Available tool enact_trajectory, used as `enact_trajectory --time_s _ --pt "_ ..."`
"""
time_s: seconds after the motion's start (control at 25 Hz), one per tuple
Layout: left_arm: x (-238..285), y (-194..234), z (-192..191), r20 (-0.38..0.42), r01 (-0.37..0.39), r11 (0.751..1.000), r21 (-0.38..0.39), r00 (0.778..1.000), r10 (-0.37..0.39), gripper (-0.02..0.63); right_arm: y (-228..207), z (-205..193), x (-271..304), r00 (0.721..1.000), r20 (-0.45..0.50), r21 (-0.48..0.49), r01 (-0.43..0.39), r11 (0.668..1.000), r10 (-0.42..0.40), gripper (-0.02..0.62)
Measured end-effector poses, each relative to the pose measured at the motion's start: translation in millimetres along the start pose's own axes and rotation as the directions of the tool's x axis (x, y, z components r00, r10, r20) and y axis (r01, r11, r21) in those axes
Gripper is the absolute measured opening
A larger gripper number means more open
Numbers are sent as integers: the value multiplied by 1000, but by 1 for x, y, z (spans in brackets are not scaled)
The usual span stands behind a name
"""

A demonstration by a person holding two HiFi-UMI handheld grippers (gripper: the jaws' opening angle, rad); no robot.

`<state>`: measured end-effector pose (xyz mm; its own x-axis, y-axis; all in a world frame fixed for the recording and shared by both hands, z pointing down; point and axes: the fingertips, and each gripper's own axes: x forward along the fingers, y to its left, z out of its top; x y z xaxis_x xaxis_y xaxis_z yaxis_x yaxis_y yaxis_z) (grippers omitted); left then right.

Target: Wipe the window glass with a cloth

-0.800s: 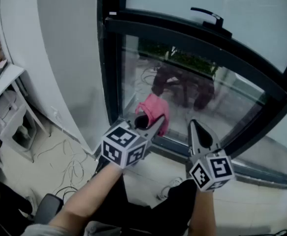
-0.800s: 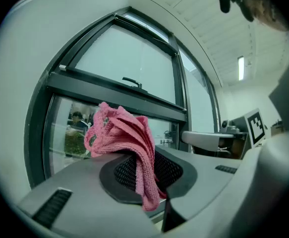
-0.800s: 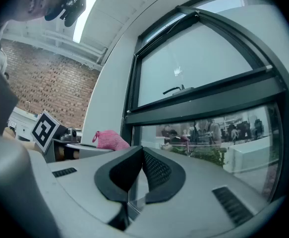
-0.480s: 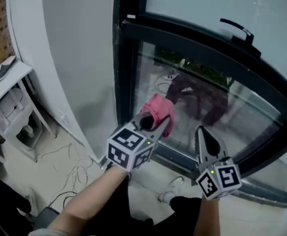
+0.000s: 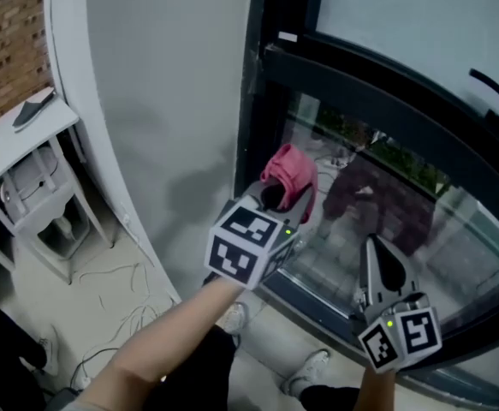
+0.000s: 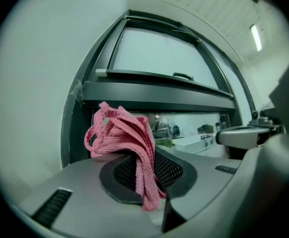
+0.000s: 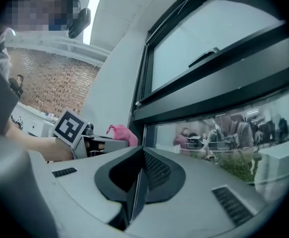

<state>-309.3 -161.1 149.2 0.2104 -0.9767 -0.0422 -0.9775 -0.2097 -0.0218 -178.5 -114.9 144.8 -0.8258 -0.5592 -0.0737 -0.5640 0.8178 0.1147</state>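
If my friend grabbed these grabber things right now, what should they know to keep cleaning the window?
Left tongs: shut on the pink cloth, held by the upper left corner of the lower window glass; contact with it can't be told.
Right tongs: shut, empty, lower and to the right.
Done: cloth gripped and at the pane.
Left: wipe across the glass; no wiped area can be made out.

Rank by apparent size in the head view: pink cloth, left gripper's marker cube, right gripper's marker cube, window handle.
1. left gripper's marker cube, nearest the camera.
2-3. right gripper's marker cube and pink cloth: too alike to rank.
4. window handle, thin and running off the frame edge.
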Motion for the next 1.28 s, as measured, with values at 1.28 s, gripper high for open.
enact_trajectory --time_s 1.28 --pt "111 110 48 15 -240 965 106 971 240 57 -40 -27 86 991 -29 49 -127 991 128 -9"
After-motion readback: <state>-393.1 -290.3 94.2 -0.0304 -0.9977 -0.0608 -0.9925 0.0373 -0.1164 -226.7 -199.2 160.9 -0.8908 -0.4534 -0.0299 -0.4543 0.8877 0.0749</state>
